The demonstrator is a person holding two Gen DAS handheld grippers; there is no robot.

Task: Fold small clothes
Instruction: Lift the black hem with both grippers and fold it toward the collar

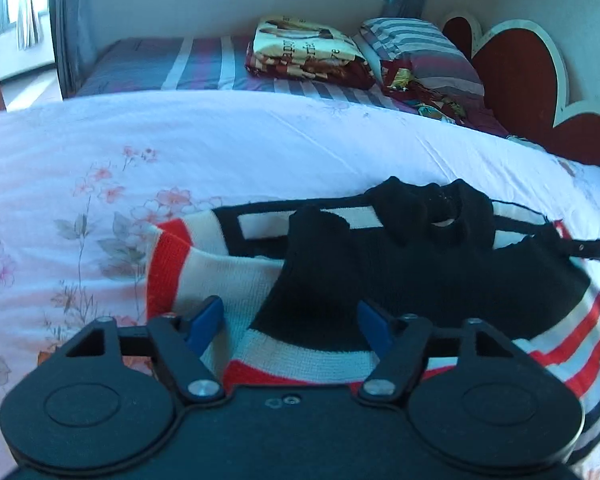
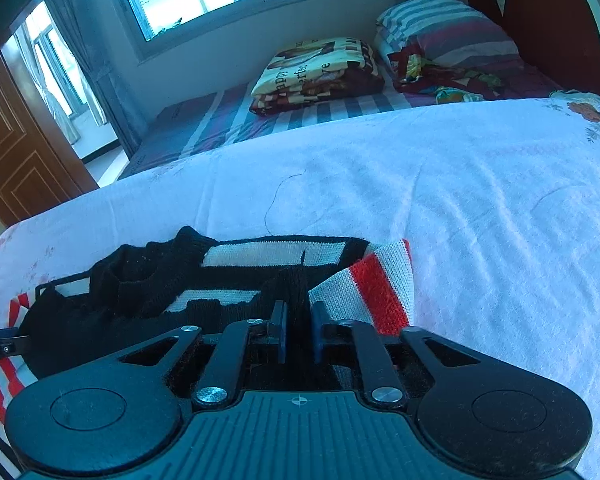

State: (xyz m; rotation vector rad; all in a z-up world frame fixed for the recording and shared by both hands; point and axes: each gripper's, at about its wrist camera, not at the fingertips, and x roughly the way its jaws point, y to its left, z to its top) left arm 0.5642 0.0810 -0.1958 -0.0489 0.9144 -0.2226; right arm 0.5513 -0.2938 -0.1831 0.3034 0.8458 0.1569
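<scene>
A small knitted sweater (image 1: 420, 280), black with white and red stripes, lies spread on the white floral bed cover (image 1: 220, 140). Its black collar points away from me and a red-banded sleeve lies at the left. My left gripper (image 1: 290, 326) stands open over the near hem, blue pads wide apart, with the knit lying flat between them. In the right wrist view the sweater (image 2: 140, 292) stretches off to the left. My right gripper (image 2: 299, 332) is shut on a raised ridge of its black knit, beside the red and white sleeve cuff (image 2: 380, 284).
The bed cover (image 2: 460, 200) runs bare to the right and far side. Behind it a striped sheet holds a folded printed blanket (image 2: 320, 72) and a striped pillow (image 2: 448, 28). A red heart-shaped headboard (image 2: 556, 20) stands at the right, a wooden door (image 2: 16, 140) at the left.
</scene>
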